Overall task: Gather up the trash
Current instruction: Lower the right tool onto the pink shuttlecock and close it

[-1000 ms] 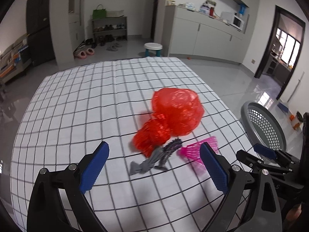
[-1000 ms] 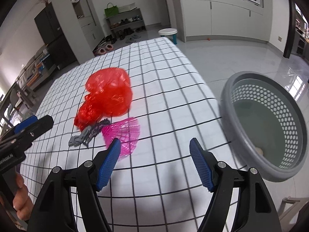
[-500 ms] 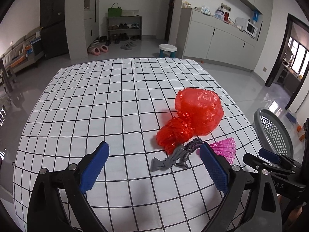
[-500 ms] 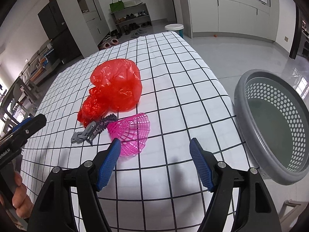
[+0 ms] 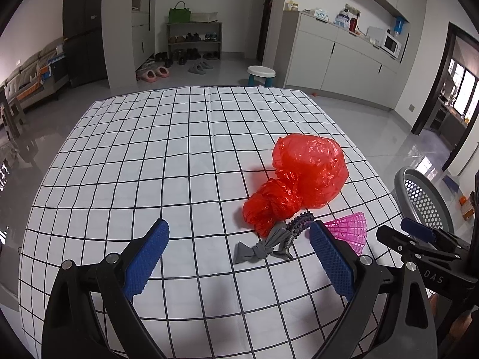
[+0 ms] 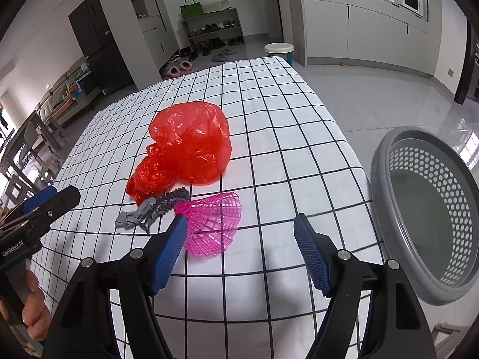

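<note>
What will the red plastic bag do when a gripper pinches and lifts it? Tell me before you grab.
The red plastic bag looks thin and crinkled, so it will probably crumple between the fingers and hang limp. It seems puffed with air, so likely very light for its bulk. Its glossy film may slip; the knotted end looks the surer grip.
</note>
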A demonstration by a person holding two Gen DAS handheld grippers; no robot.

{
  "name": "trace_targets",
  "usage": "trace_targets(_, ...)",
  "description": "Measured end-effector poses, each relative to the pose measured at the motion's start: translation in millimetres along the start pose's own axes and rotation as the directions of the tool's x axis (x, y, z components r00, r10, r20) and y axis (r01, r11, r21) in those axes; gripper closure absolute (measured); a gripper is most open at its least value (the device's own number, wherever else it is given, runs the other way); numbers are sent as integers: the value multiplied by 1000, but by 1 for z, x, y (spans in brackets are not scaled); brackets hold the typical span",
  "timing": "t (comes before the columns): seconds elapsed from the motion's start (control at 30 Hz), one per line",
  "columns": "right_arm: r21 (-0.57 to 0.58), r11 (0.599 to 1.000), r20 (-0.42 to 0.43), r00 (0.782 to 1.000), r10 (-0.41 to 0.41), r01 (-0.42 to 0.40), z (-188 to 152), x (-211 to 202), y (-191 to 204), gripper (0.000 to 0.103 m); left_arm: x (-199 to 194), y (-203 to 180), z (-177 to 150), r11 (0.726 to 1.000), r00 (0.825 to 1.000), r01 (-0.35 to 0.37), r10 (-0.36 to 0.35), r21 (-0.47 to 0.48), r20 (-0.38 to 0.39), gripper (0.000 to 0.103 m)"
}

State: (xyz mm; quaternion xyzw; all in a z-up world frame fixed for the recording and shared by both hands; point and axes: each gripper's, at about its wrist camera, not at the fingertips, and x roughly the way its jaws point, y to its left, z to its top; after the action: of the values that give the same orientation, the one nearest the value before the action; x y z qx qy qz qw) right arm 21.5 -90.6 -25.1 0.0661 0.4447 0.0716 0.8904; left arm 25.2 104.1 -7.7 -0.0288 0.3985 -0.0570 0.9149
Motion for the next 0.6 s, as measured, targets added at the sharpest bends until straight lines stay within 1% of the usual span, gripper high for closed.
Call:
trace_targets(0.23,-15,1000,-3,1000,13,-13,8,7,2,32,1,-2,1,1000,1000,-11,11,8,4,10)
trace_targets(0.47,-30,999,-1,1000,30,-30,21,14,4,32,7,1,2,1000,1000,-20,20,-3,-7,10)
trace_targets(0.53,-25,999,-2,999,47,-47,25,17,3,30,7,3,3,1000,1000,-25,25,-7,-7,10)
trace_targets(0.6,-16,998,-2,999,52,-53,29,20,1,30,9,3,3,1000,999,-30,30,-10,-13,10)
